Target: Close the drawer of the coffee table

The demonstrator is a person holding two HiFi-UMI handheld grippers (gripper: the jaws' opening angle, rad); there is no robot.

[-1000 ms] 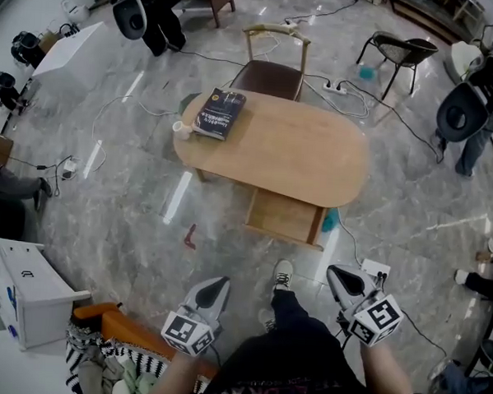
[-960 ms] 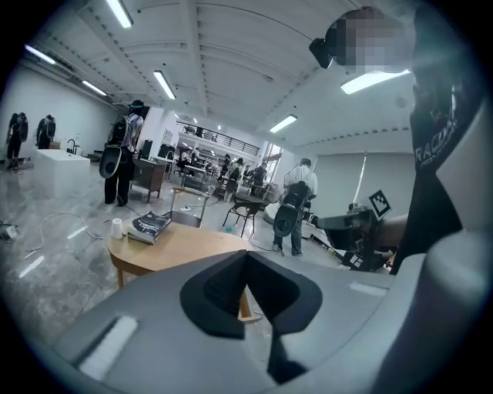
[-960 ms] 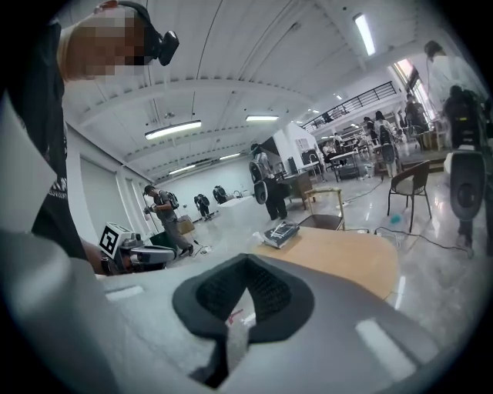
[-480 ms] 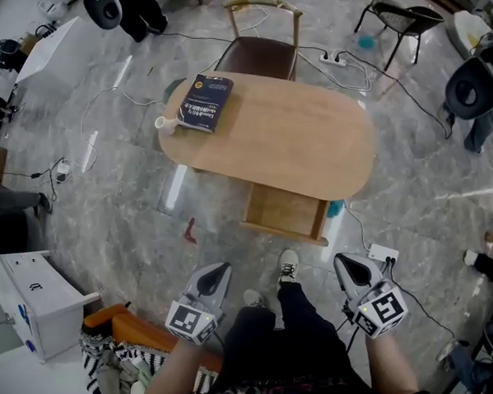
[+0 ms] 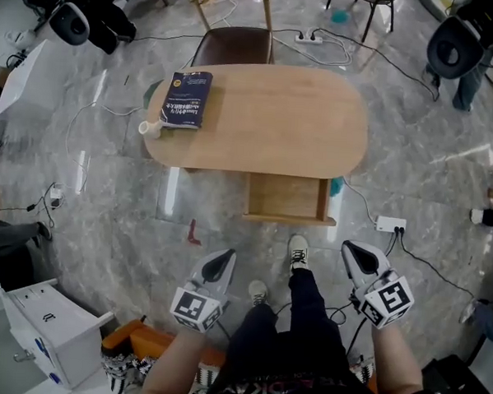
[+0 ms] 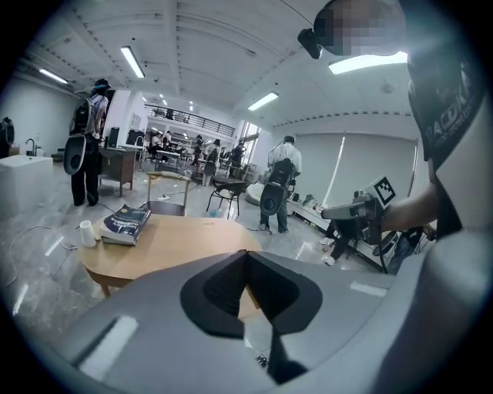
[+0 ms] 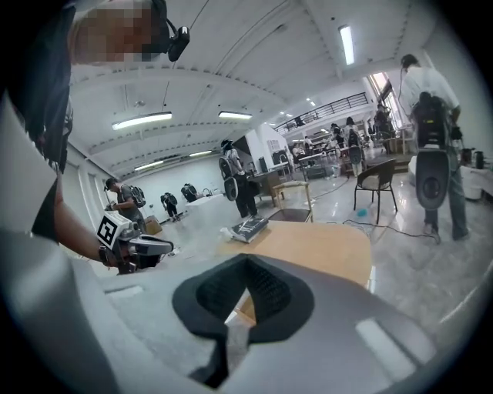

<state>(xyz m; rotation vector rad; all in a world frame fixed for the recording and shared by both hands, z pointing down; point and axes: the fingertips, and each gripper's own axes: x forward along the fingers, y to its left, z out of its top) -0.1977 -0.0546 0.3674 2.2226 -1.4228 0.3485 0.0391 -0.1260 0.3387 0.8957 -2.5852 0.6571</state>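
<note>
left gripper [image 5: 225,256]: jaws clenched, empty | right gripper [image 5: 351,249]: jaws clenched, empty | drawer [image 5: 286,199]: pulled out at near side of coffee table [image 5: 267,123], apart from both grippers | book [image 5: 186,98], cup [image 5: 149,130]: on tabletop's left end

This is a big open hall used as a recording lab. The polished grey marble floor [image 5: 106,201] is strewn with cables [image 5: 343,53], with a power strip [image 5: 390,224] just ahead of the right jaws. Strip lights [image 6: 132,61] and a balcony [image 6: 189,119] show far beyond the left jaws. Several people [image 6: 283,165] with backpack rigs stand past the wooden counter [image 6: 177,238].
</note>
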